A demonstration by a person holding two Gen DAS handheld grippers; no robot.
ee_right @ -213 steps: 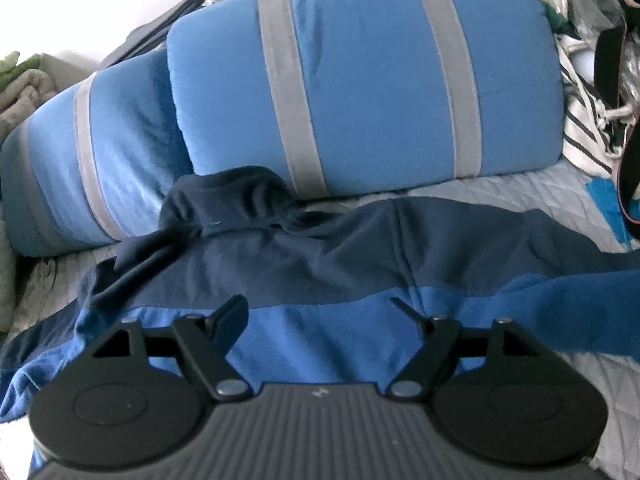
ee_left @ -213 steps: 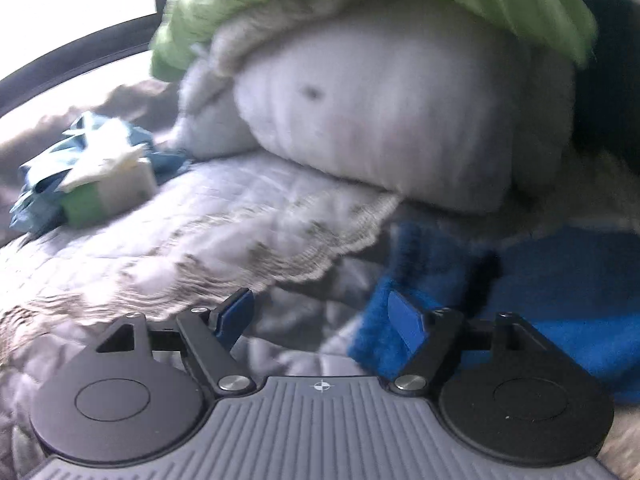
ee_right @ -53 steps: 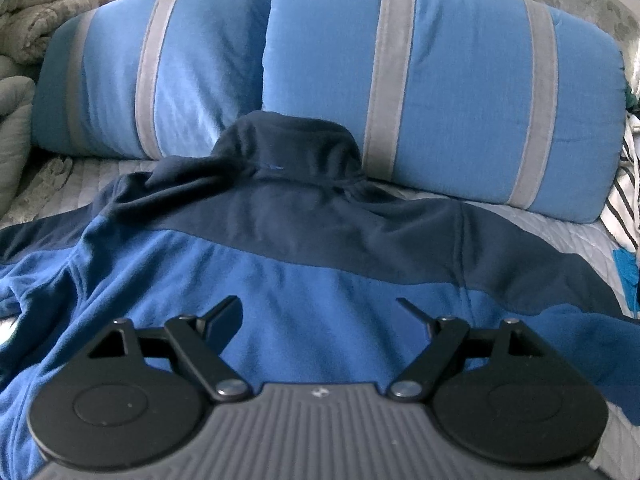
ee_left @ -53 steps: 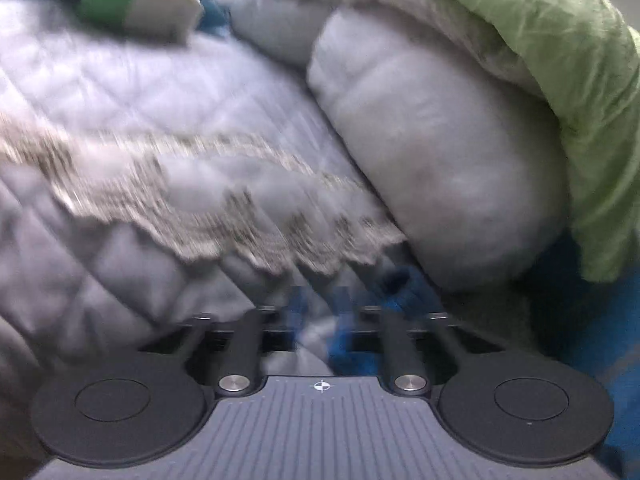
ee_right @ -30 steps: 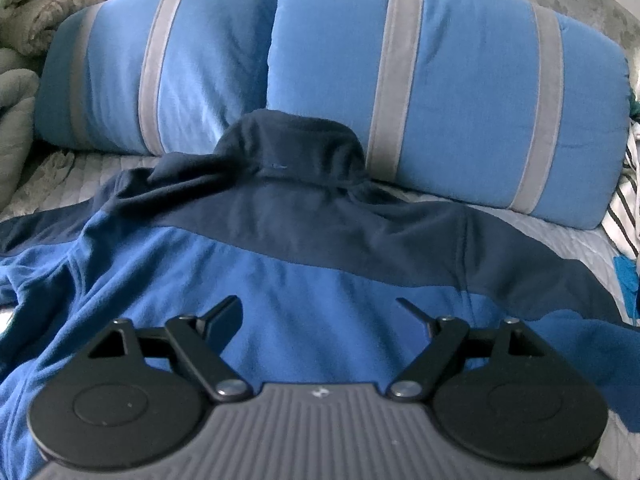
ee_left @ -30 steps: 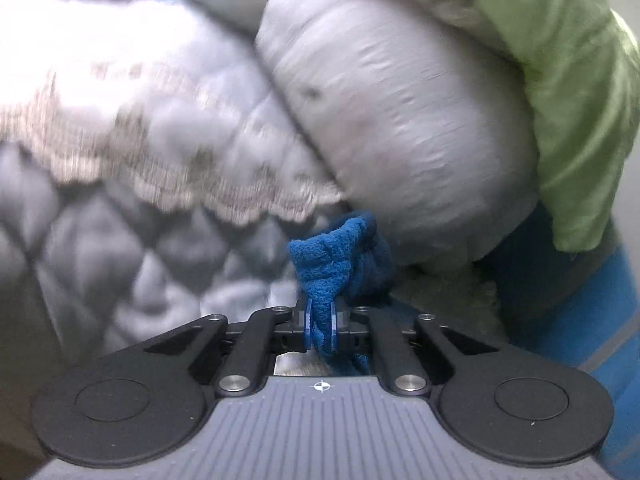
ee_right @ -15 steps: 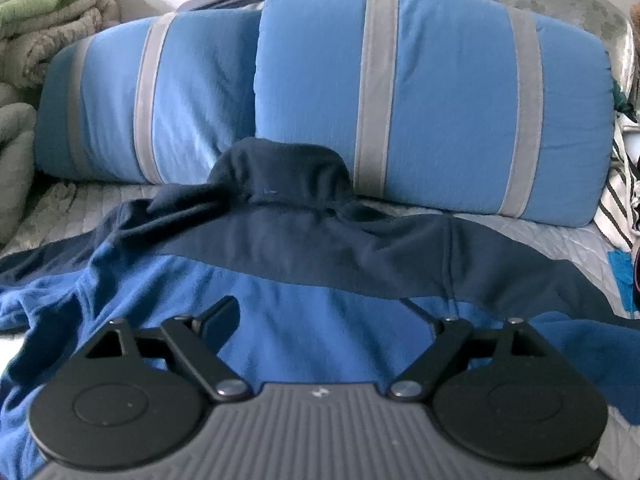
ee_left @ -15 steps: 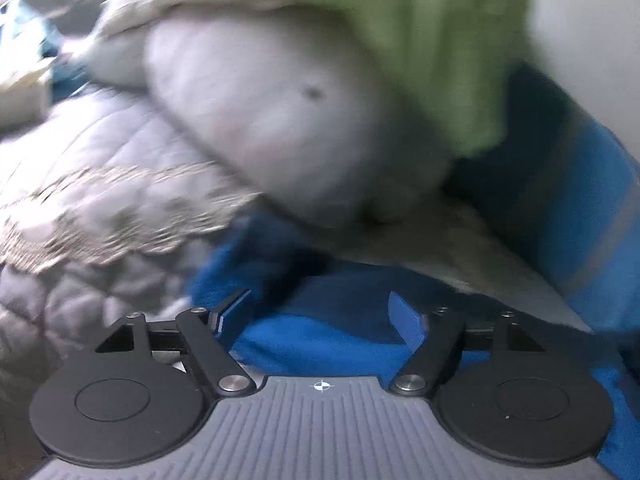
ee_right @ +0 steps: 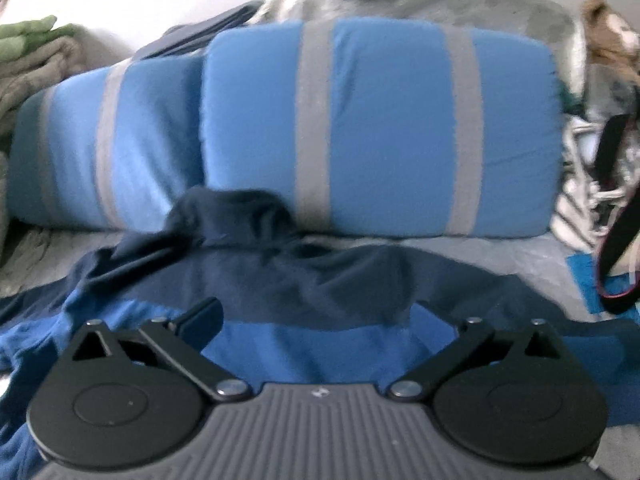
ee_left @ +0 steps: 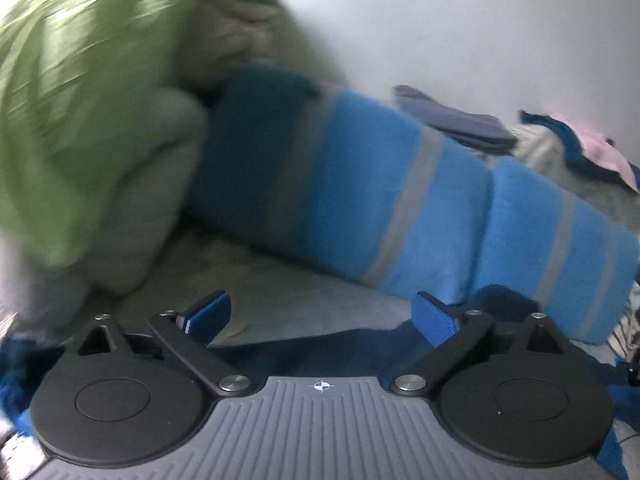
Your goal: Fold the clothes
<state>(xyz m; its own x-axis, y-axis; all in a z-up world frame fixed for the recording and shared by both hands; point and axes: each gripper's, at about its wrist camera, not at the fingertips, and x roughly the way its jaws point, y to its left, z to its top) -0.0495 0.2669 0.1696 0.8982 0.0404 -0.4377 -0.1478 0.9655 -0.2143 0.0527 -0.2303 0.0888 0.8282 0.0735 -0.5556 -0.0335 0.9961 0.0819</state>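
The quilted bed [ee_right: 500, 252] carries two blue striped pillows [ee_right: 380, 132] at its far side. The blue fleece jacket [ee_right: 280, 280] lies spread flat, collar against the pillows, ready for folding. Left gripper [ee_left: 320, 316] and right gripper [ee_right: 316, 316] have just been opening; both stand wide and empty.

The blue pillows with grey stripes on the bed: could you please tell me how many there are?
2. The left pillow lies partly behind the right pillow, side by side at the head of the bed, behind the blue jacket. More may be hidden outside the view.
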